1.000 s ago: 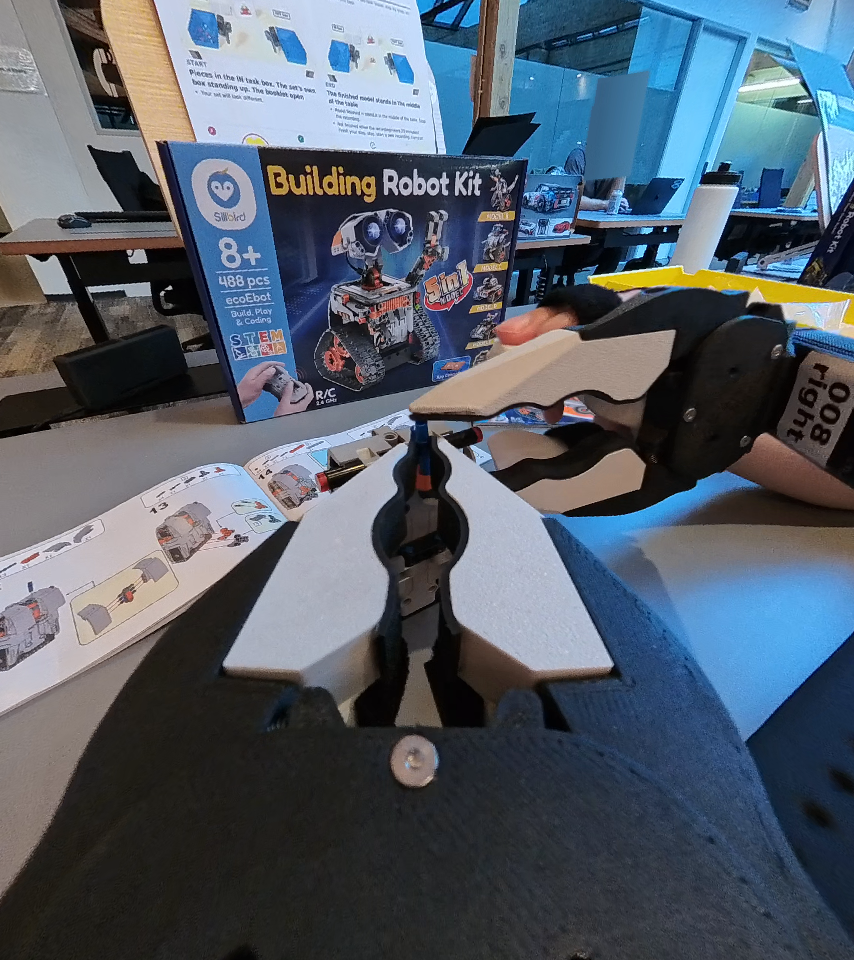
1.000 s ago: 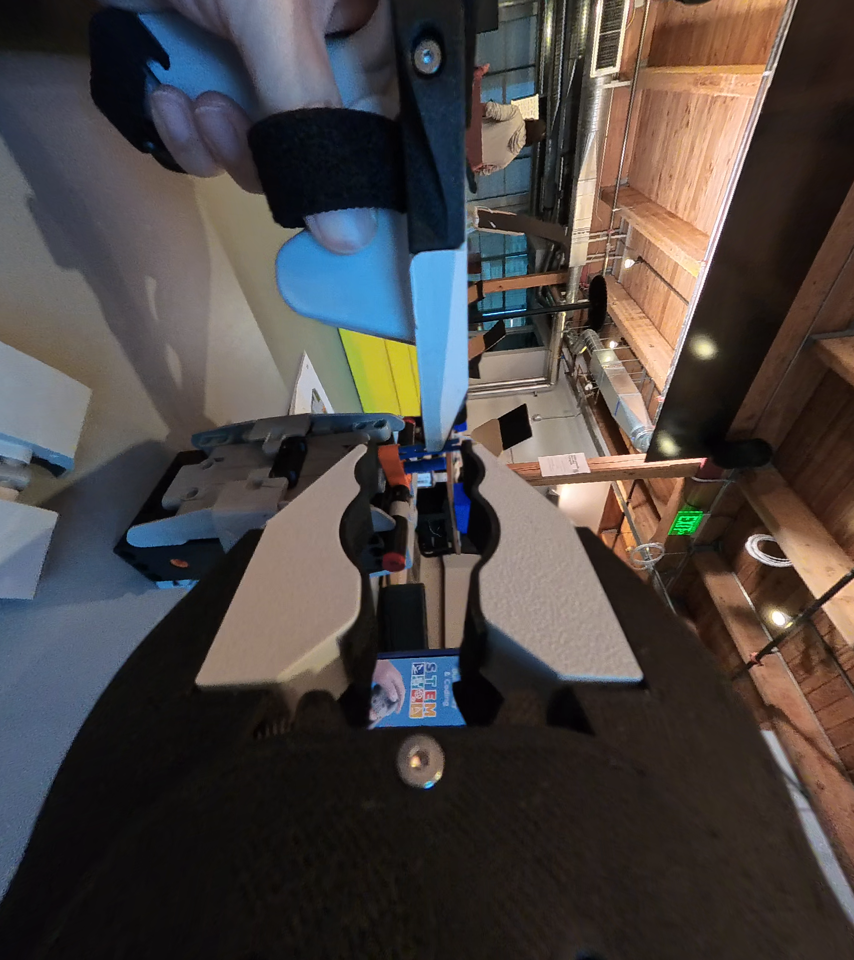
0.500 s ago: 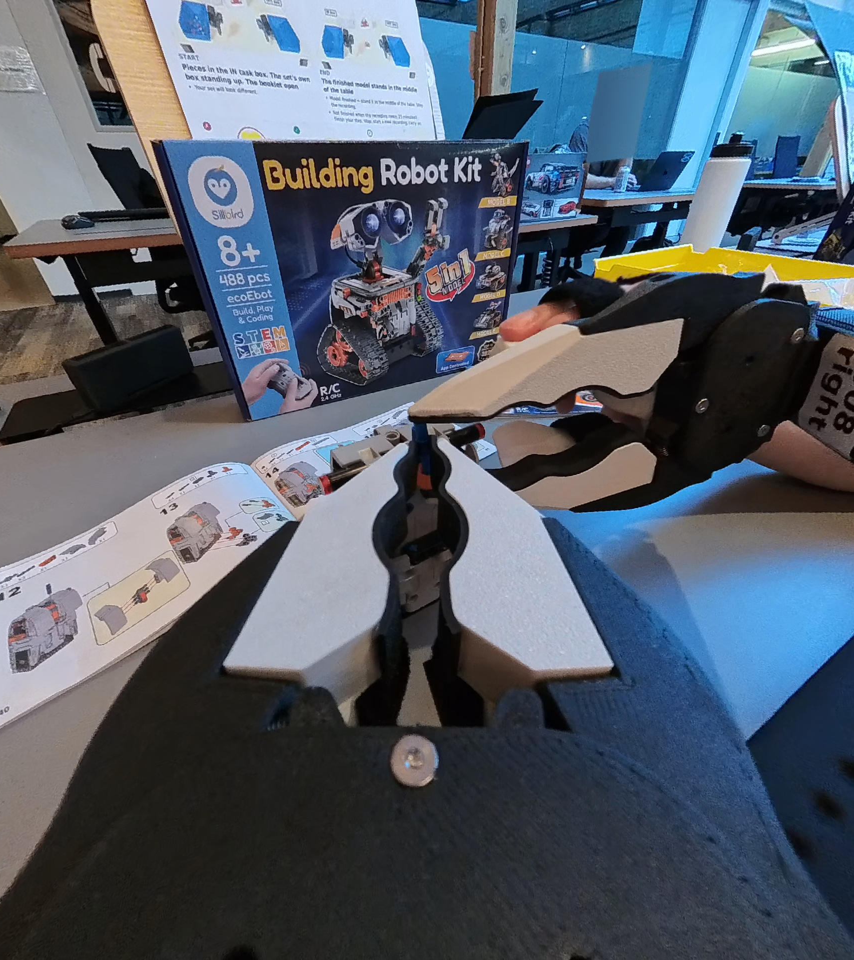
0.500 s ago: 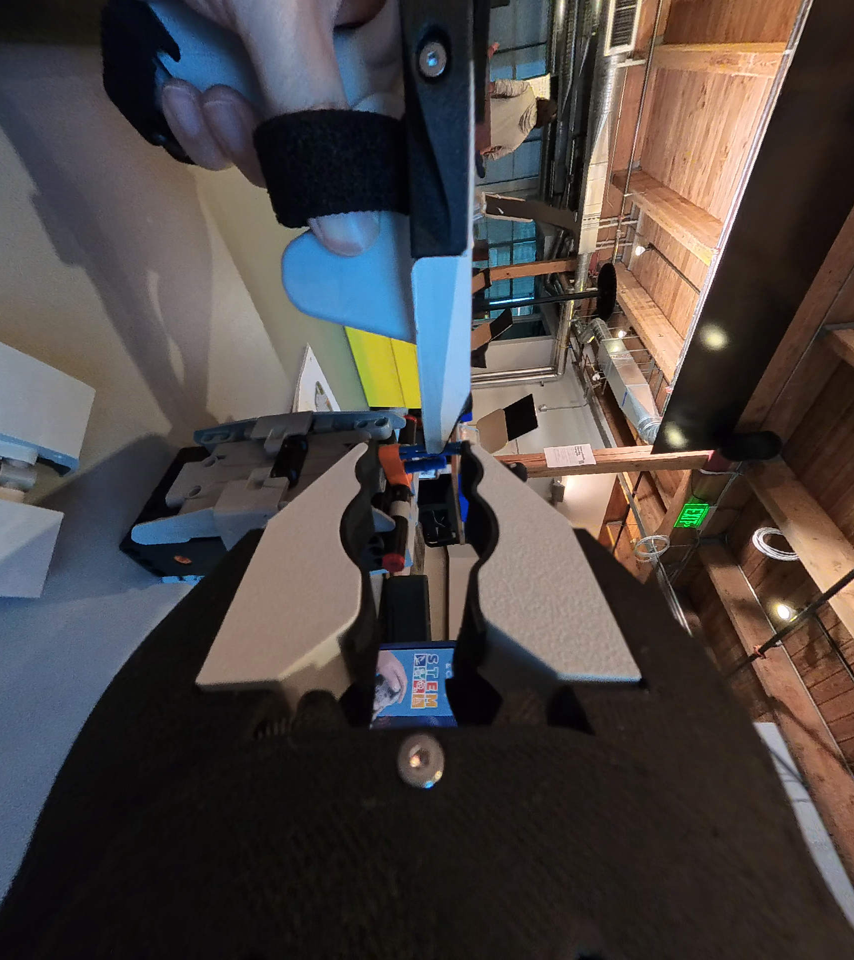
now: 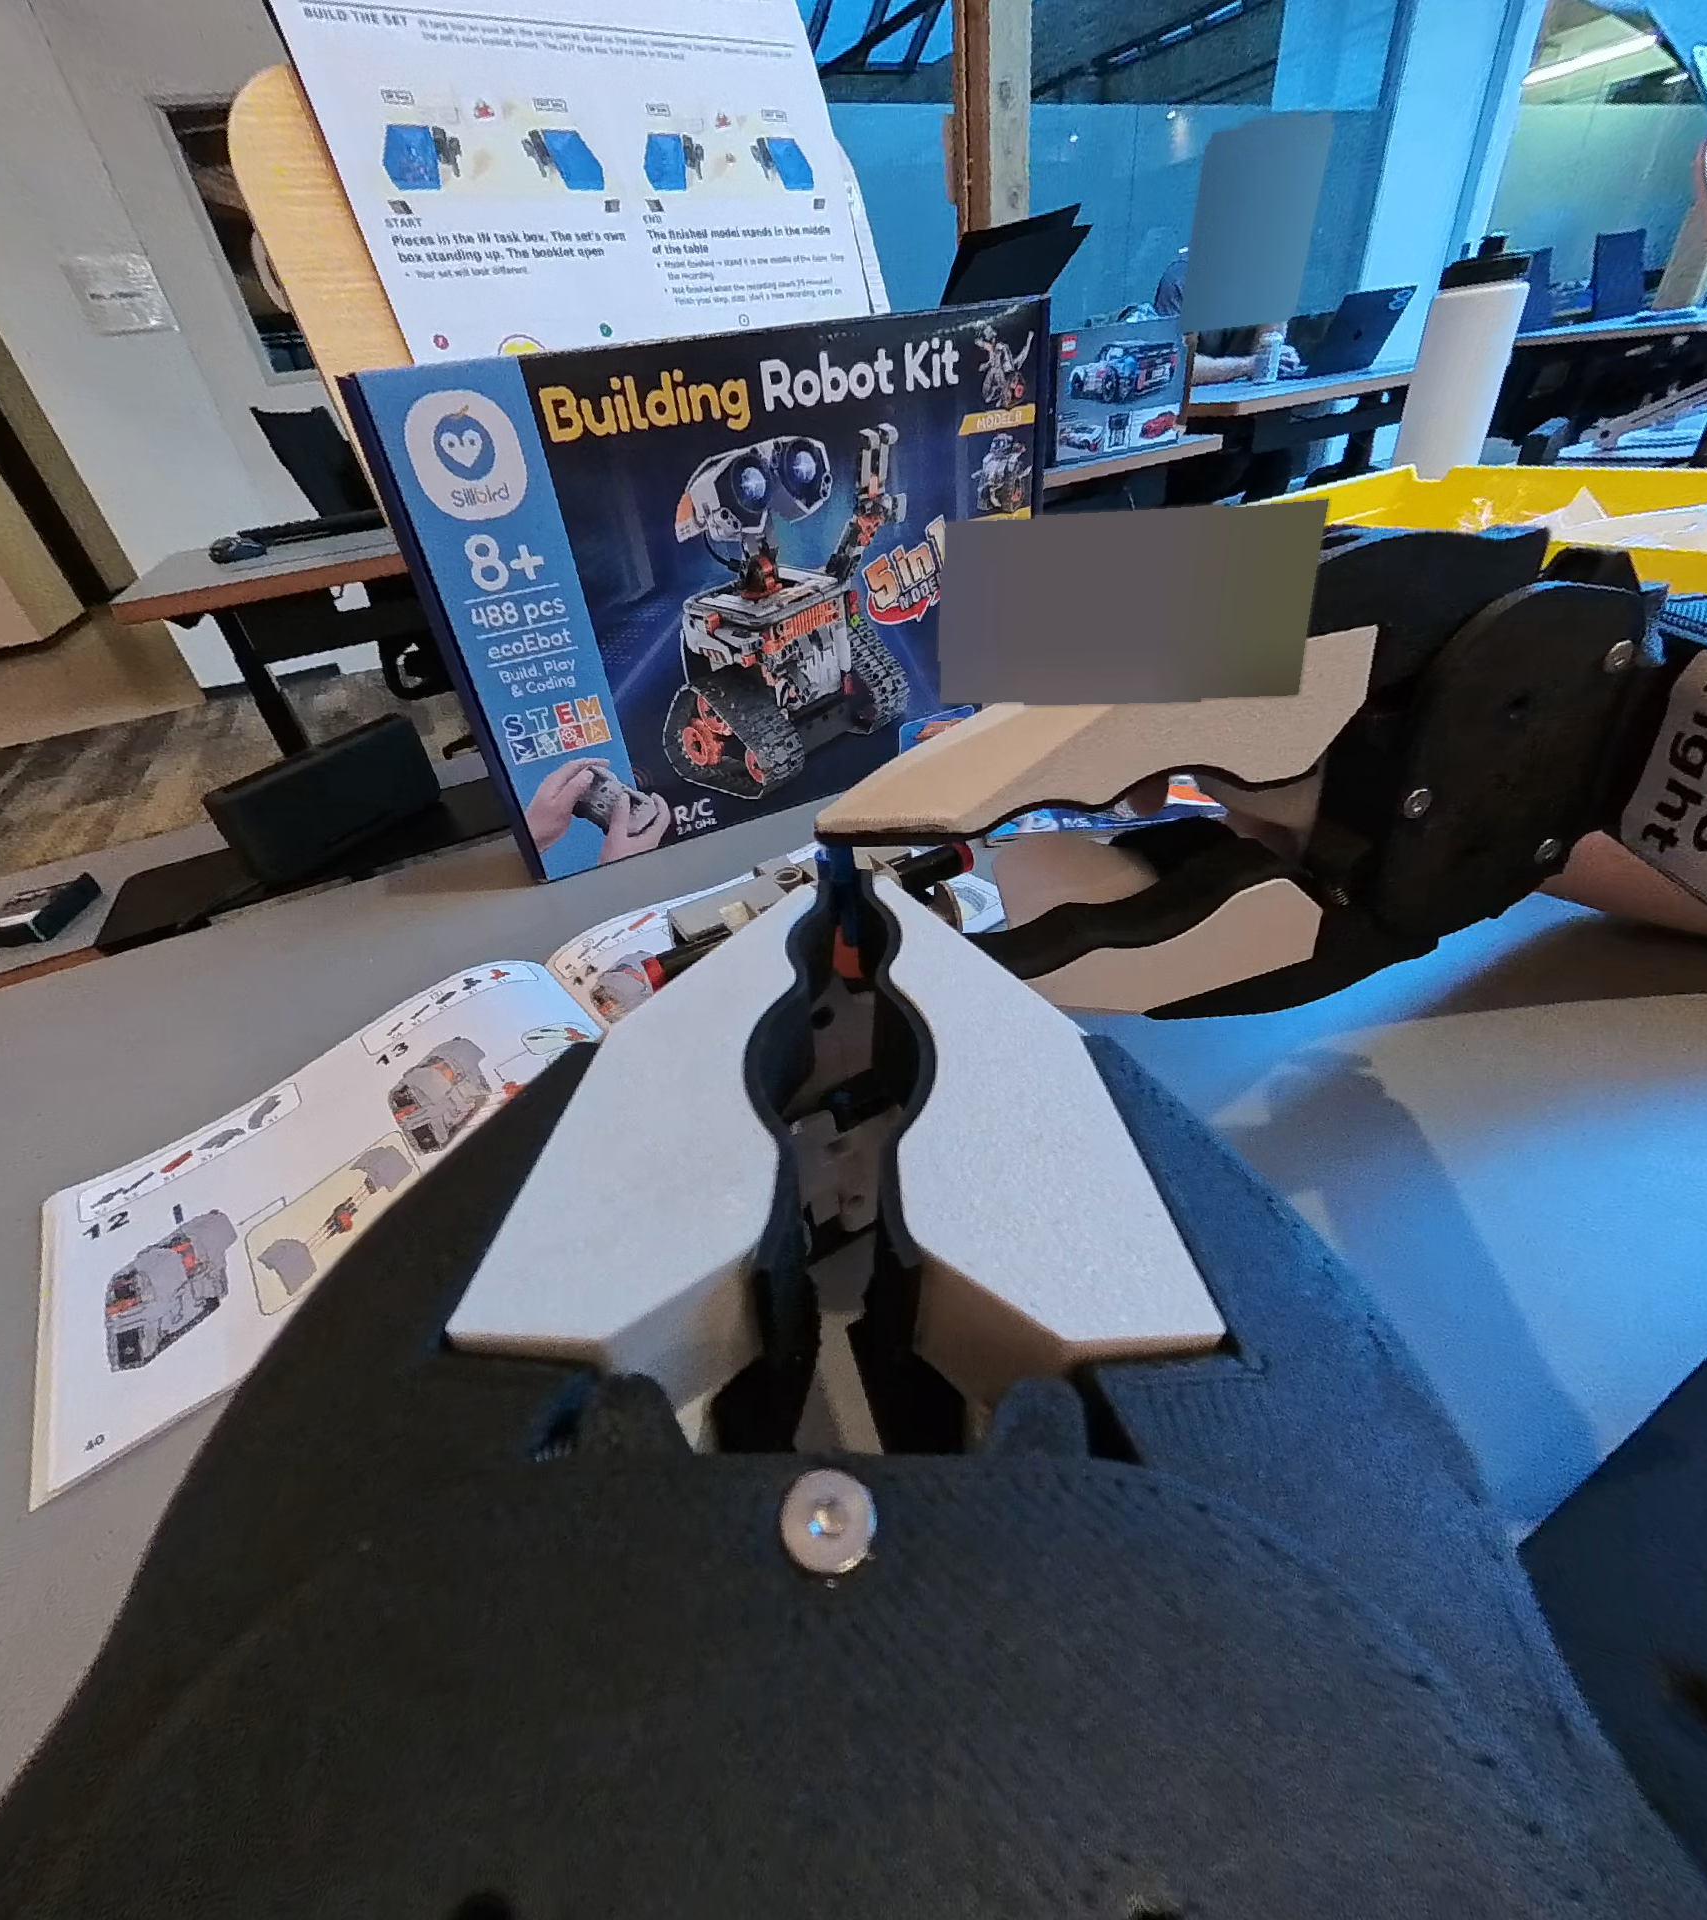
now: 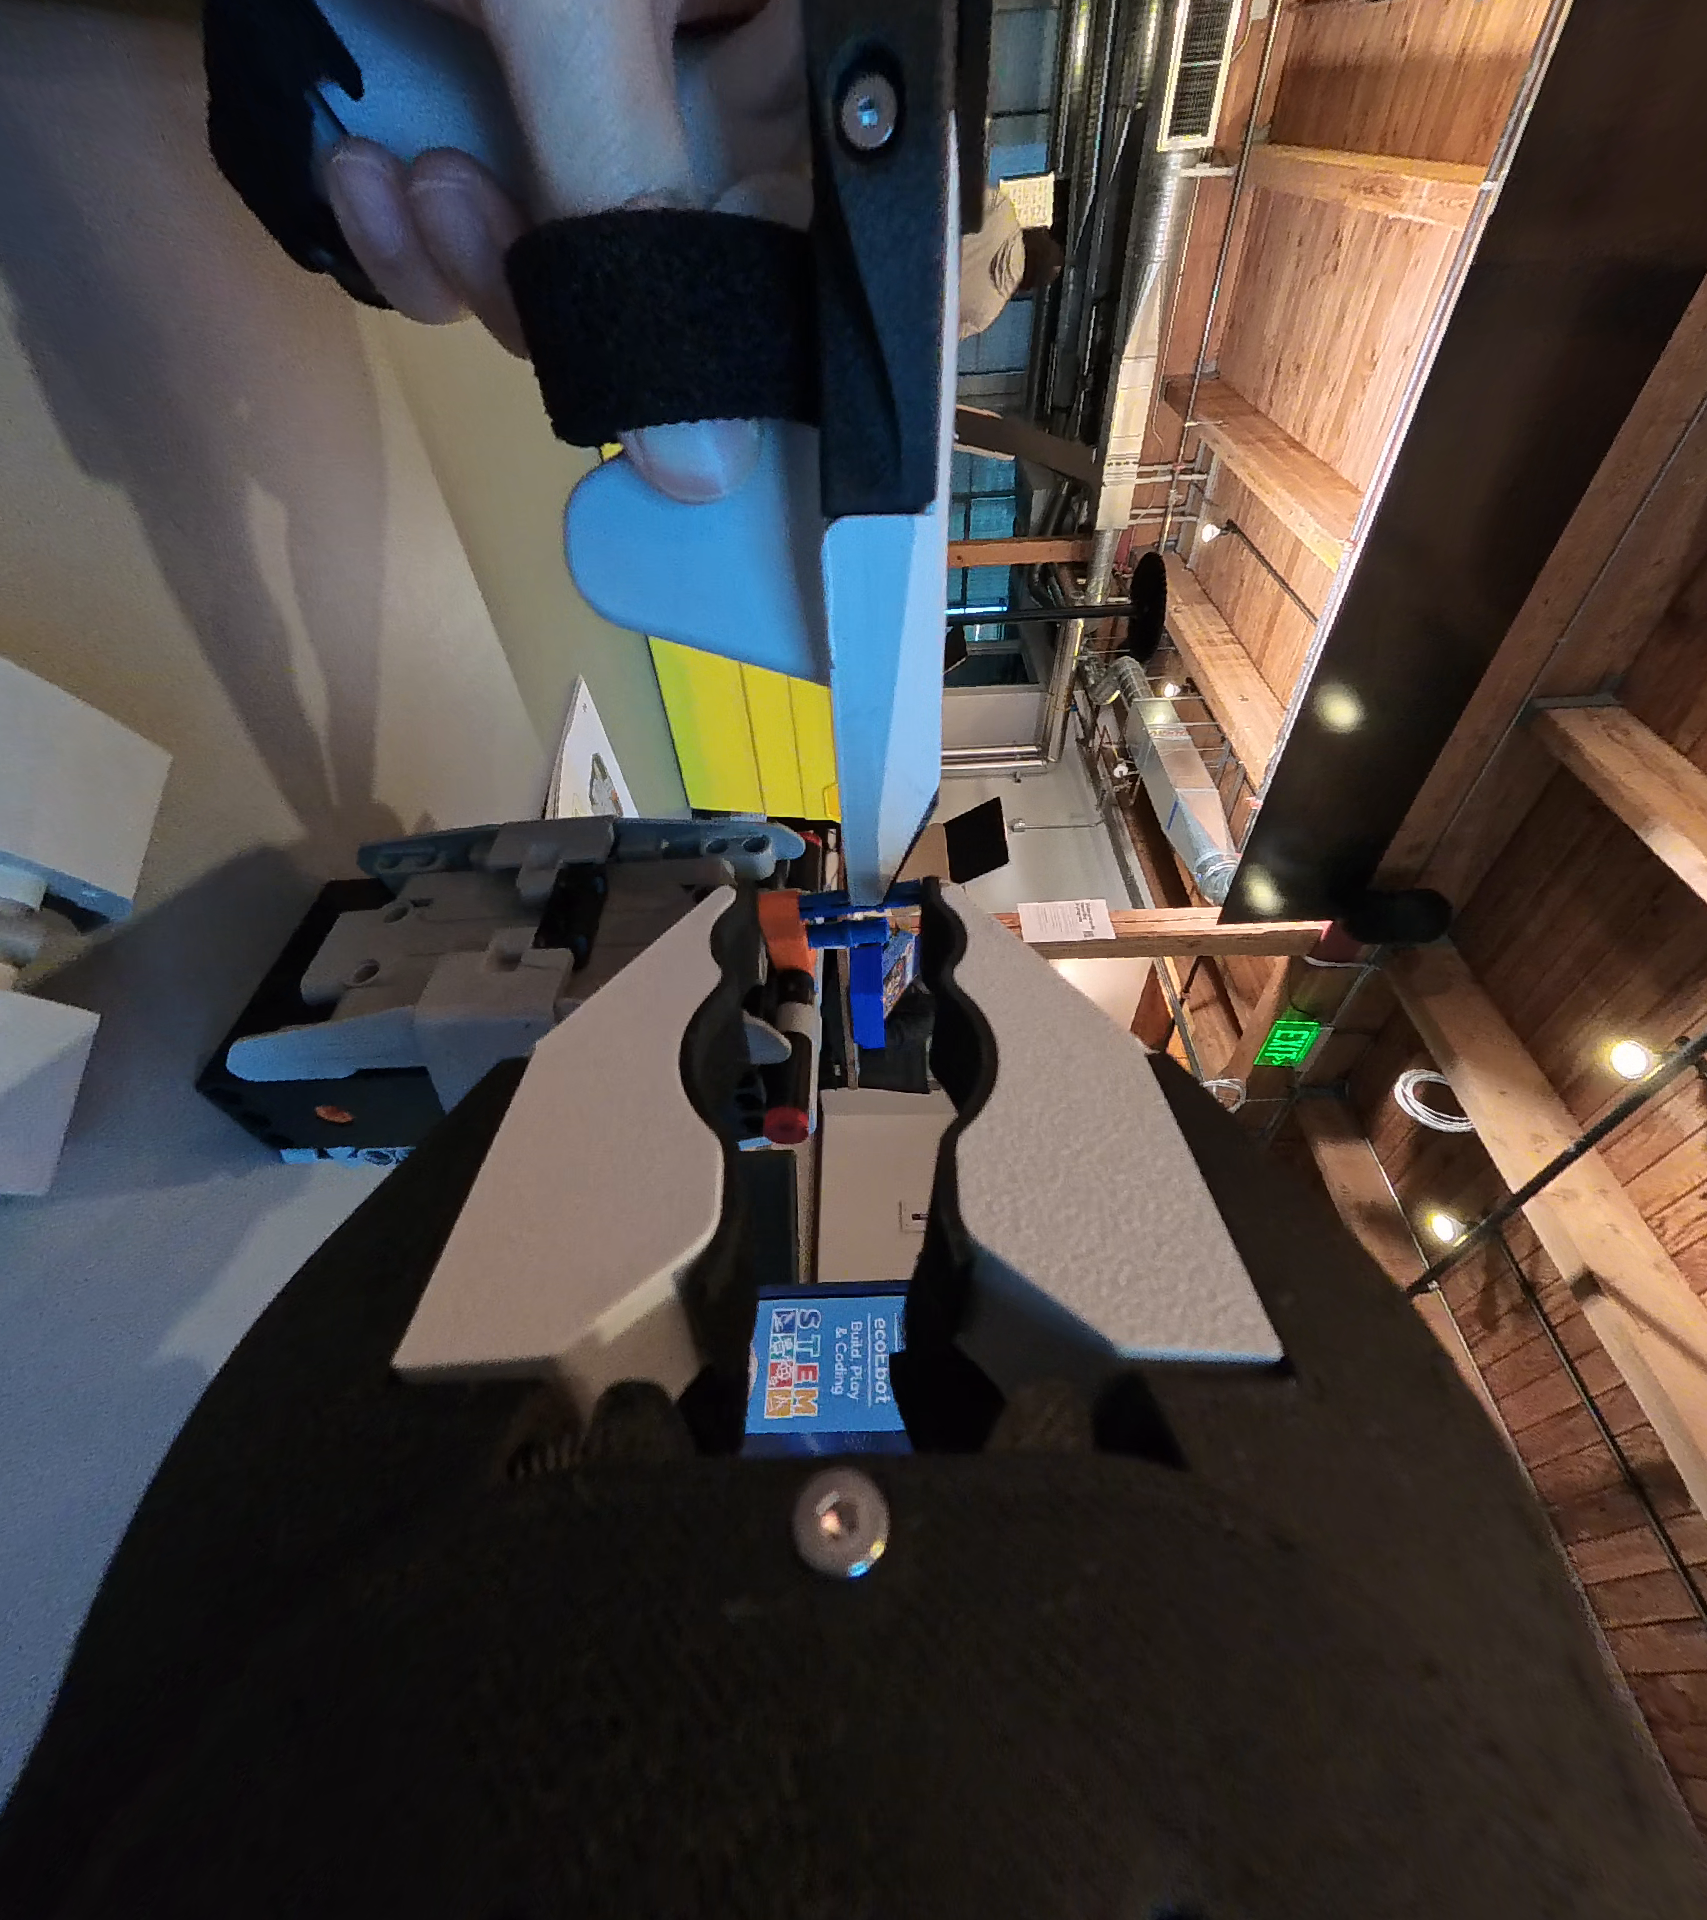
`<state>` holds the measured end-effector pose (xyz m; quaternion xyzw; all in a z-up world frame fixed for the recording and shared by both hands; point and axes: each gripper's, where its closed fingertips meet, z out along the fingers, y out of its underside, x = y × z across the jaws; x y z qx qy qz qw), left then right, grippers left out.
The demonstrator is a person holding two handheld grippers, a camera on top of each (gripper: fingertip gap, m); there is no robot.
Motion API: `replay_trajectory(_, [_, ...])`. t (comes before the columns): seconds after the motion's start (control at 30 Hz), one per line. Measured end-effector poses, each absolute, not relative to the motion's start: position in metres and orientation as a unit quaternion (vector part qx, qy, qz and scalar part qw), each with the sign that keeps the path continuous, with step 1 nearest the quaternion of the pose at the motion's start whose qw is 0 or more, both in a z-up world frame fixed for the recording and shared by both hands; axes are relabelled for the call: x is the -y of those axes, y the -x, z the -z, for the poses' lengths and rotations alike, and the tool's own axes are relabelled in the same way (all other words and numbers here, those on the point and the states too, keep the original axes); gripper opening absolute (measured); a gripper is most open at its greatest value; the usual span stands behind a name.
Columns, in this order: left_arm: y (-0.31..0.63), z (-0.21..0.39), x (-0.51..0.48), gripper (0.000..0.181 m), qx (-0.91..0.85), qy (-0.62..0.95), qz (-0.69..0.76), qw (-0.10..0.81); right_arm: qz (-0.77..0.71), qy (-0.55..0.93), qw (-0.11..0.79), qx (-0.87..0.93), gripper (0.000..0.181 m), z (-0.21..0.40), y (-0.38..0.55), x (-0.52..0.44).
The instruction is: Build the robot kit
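1. blue pin sits right at the tips of the left claw. the two fingers are squeezed almost together on it, so i'd call that a pinch grip.
2. right claw comes in from the right of the left claw, rolled on its side. its jaws stand partly apart, with the pin and a little orange part in the gap. one fingertip touches the top of the pin. i can't tell whether it's actually clamping or just sitting around them.
3. just beyond both sets of tips is the grey and black brick model, resting on the open booklet, which spreads out to the left of the left claw on the grey table.
4. farther ahead of the left claw stands the kit box, upright. a yellow bin is off behind the right claw.
5. what could go wrong, just my guess:
   - both claws crowd the same tiny pin, so a sideways nudge from one could twist it out of the other's pinch.
   - if the left claw loosens, the pin could drop onto the booklet or roll under the model.
   - pushing at an angle could jam the pin or pop the orange part loose, and the model isn't held down, so it could slide.
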<state>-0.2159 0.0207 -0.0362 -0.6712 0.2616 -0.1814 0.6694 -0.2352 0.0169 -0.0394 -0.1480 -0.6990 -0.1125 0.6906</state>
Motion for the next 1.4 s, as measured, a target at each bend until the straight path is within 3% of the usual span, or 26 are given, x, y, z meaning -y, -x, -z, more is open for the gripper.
replay_trajectory(0.8, [0.2145, 0.0369, -0.0214, 0.001, -0.290, 0.661, 0.111, 0.683, 0.115, 0.152, 0.707, 0.681, 0.029, 0.0387, 0.2342, -0.0170])
replay_trajectory(1.4, [0.2161, 0.0352, -0.0231, 0.002, -0.251, 0.659, 0.142, 0.695, 0.108, 0.161, 0.707, 0.680, 0.029, 0.0383, 0.2360, -0.0187])
